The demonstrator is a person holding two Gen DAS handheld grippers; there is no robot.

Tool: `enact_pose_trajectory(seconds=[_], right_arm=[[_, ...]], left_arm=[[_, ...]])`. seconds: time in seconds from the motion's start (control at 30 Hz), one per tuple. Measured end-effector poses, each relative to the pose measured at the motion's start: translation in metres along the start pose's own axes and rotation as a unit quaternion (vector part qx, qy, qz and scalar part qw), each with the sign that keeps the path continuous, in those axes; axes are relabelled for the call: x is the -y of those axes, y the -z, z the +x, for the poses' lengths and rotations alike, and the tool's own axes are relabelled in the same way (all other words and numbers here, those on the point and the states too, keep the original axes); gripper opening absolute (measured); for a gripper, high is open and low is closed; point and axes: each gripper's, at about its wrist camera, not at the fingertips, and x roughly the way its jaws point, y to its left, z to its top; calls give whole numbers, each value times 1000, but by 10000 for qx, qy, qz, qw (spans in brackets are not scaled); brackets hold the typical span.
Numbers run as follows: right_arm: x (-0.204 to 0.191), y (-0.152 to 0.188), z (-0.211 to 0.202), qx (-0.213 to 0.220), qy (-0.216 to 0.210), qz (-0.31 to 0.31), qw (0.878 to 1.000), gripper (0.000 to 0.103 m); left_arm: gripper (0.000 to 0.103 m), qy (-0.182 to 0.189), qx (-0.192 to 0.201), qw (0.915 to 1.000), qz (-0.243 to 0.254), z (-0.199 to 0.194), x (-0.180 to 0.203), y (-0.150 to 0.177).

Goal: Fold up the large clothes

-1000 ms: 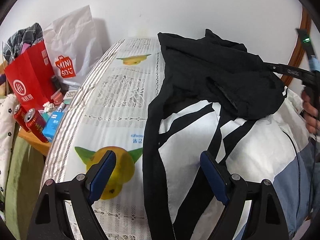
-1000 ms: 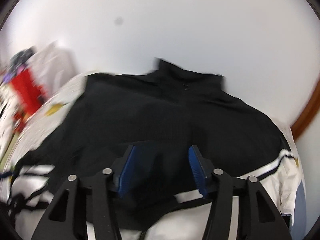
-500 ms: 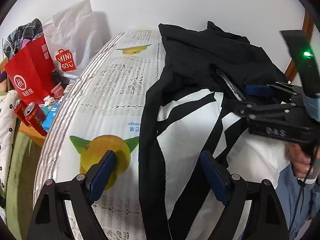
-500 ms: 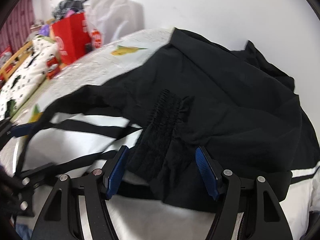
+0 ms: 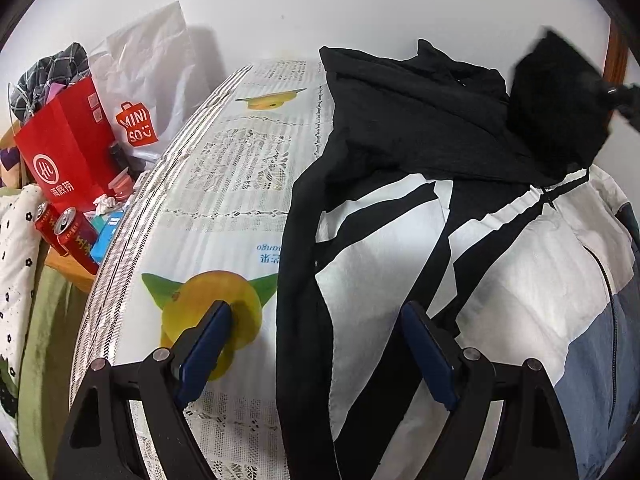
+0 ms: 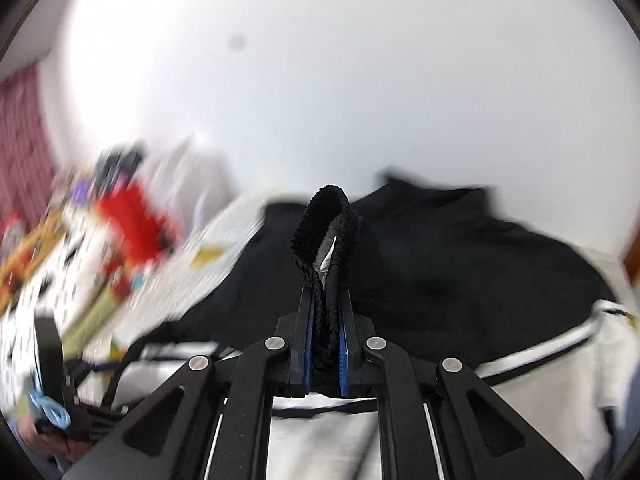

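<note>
Closing on only the ribbed black cuff (image 6: pixel 320 240), the right tongs (image 6: pixel 324 340) may lose it; left tongs (image 5: pixel 316 344) gape empty above the jacket (image 5: pixel 400 240).

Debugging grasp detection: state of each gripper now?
Left gripper: open, holding nothing.
Right gripper: jaws closing, pinching the black cuff.

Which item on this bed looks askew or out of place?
The black-and-white jacket lies rumpled, its black top bunched near the wall. One ribbed cuff sticks up, pinched in the right claw.
</note>
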Motion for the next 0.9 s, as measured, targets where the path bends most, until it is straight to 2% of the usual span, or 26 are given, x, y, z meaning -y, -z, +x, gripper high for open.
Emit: enact_pose_trajectory(seconds=[0.1, 0.17, 0.2, 0.3, 0.4, 0.43, 0.5, 0.63, 0.7, 0.83, 0.9], right_arm=[[64, -10, -28, 392, 376, 734, 9958, 10], [99, -8, -37, 439, 657, 1030, 9915, 11], [117, -4, -39, 408, 893, 1124, 9888, 15], [158, 14, -35, 85, 1479, 1210, 9815, 17], [184, 28, -24, -384, 1954, 1067, 9741, 26], [192, 33, -25, -490, 2117, 1019, 9708, 26], [204, 41, -34, -506, 2218, 1014, 9685, 26], [200, 48, -40, -478, 2289, 759, 9693, 37], [193, 55, -34, -636, 2461, 361, 9665, 39], [198, 75, -14, -1118, 2703, -52, 9562, 43], [203, 85, -5, -1330, 2984, -186, 9449, 45]], left_arm=[[85, -34, -6, 10000, -8, 1, 0, -1], [85, -38, -7, 10000, -40, 1, 0, -1], [85, -42, -11, 10000, -55, 1, 0, -1], [85, -55, -24, 10000, -63, 1, -1, -1], [85, -83, -52, 9999, -84, 2, 0, -3], [85, -91, -68, 9999, -94, 2, 0, -3], [85, -97, -95, 9998, -121, 2, 0, -4], [85, -104, -133, 9997, -182, 3, 1, -8], [85, -109, -112, 9997, -168, 1, 2, -11], [85, -49, -24, 9999, -107, -8, 5, -13], [85, -53, 15, 10000, -41, -10, 8, -14]])
